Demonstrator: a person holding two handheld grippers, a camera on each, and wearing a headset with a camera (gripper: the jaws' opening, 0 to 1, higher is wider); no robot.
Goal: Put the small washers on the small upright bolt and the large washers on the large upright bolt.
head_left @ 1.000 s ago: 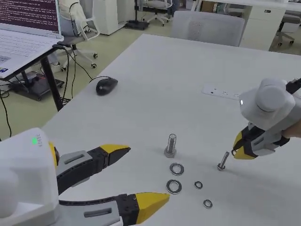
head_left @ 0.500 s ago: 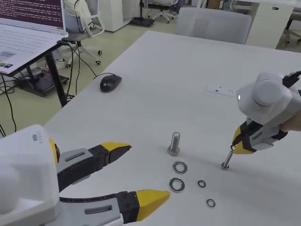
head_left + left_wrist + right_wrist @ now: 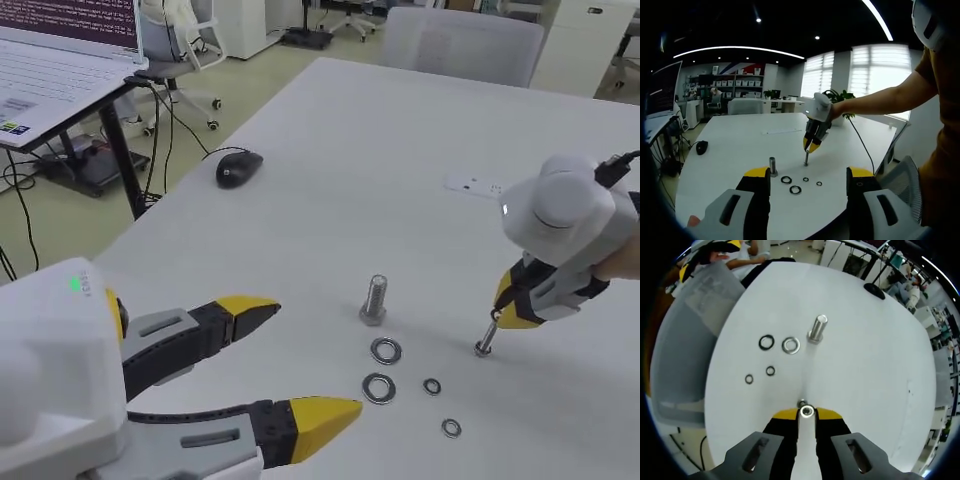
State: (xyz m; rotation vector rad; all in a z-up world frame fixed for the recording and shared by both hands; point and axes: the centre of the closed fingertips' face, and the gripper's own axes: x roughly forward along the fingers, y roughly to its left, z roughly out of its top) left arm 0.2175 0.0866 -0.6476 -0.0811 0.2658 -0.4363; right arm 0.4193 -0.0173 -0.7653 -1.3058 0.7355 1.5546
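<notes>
Our right gripper (image 3: 506, 316) clamps the small bolt (image 3: 486, 340), seemingly standing it upright; our left gripper (image 3: 310, 357) gapes empty. Washers (image 3: 386, 350) lie loose between them, beside the large bolt (image 3: 374, 298). Next: release, fetch a small washer (image 3: 432, 385).

The right gripper (image 3: 806, 416) rises from the bottom edge, its yellow-tipped jaws closed on the small bolt (image 3: 806, 411), seen end-on with its lower end on the white table (image 3: 865, 370). Beyond it the large bolt (image 3: 816, 329) stands upright. Just beside that bolt lie two large washers, one bright (image 3: 790, 345) and one dark (image 3: 766, 342). Nearer the jaws sit two small washers (image 3: 770, 370) (image 3: 749, 378). A computer mouse (image 3: 873, 290) rests far off.
</notes>
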